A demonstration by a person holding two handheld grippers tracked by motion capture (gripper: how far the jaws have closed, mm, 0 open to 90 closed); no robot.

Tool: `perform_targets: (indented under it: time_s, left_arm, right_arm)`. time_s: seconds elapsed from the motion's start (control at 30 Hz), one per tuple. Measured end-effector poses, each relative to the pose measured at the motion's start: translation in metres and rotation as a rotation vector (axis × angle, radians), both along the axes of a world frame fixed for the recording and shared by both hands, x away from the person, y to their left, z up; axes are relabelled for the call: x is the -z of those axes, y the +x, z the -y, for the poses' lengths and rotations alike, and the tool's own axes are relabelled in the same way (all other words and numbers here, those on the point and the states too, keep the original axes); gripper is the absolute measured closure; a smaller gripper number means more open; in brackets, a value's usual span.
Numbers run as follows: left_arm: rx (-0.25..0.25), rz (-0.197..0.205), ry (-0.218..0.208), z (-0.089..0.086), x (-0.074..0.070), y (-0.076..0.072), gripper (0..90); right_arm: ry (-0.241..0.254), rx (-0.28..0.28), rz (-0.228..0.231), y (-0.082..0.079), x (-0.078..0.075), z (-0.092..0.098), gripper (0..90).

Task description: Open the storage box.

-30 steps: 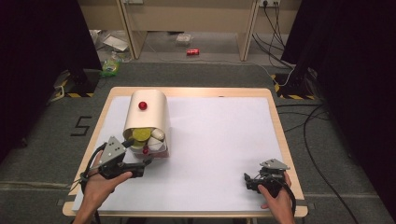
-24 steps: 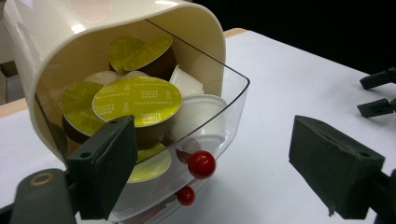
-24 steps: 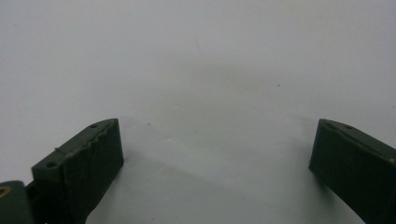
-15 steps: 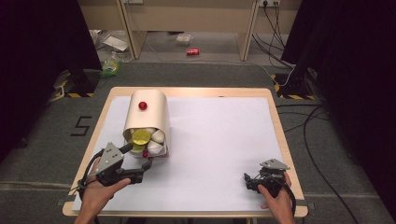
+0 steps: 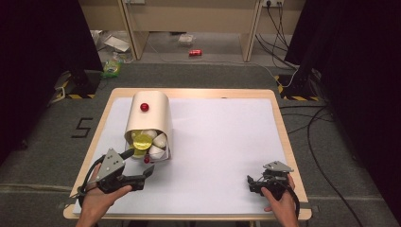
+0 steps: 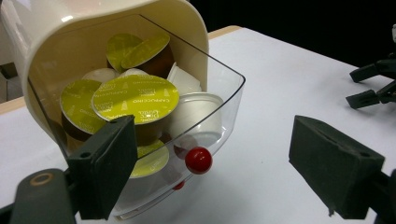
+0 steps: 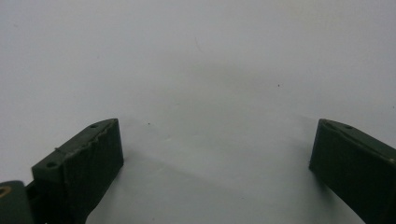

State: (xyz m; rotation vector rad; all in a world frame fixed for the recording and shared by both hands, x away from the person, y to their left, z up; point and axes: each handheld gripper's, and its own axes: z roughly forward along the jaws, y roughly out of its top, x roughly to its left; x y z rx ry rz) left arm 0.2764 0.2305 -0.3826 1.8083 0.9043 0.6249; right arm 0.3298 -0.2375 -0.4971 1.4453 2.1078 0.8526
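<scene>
Since a second ago, the left gripper (image 5: 142, 169) has drawn back from the mouth of the capsule dispenser (image 5: 149, 116) toward the near table edge; its jaws now stand wide apart, released, holding nothing, just short of the clear drawer (image 6: 219, 100). At the table's (image 5: 227, 94) 9 o'clock side, the cream dispenser lies unmoved, its open end facing 6 o'clock and packed with green-lidded capsules (image 6: 135, 98). A small red knob (image 6: 198, 160) on the drawer front sits between the jaws' line and the capsules. At 5 o'clock, the right gripper (image 5: 252, 183) rests unchanged near the front edge, jaws spread, empty. From 12 to 4 o'clock, the white mat (image 5: 222, 142) offers broad free room.
</scene>
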Motion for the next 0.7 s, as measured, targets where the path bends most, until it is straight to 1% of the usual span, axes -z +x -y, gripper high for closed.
perform_targets:
  time_s: [0.1, 0.5, 0.7]
  left_arm:
    - [0.004, -0.003, -0.004, 0.0, 0.0, -0.002, 15.1]
    - [0.001, -0.004, 0.007, 0.001, 0.001, -0.01, 15.1]
    - [0.005, -0.006, 0.003, 0.001, 0.002, -0.013, 15.1]
  right_arm:
    - [0.0, 0.0, 0.0, 0.0, 0.0, 0.0, 2.8]
    - [0.0, 0.001, -0.001, 0.0, 0.0, 0.0, 2.9]
    - [-0.001, 0.0, 0.0, 0.0, 0.0, 0.0, 2.8]
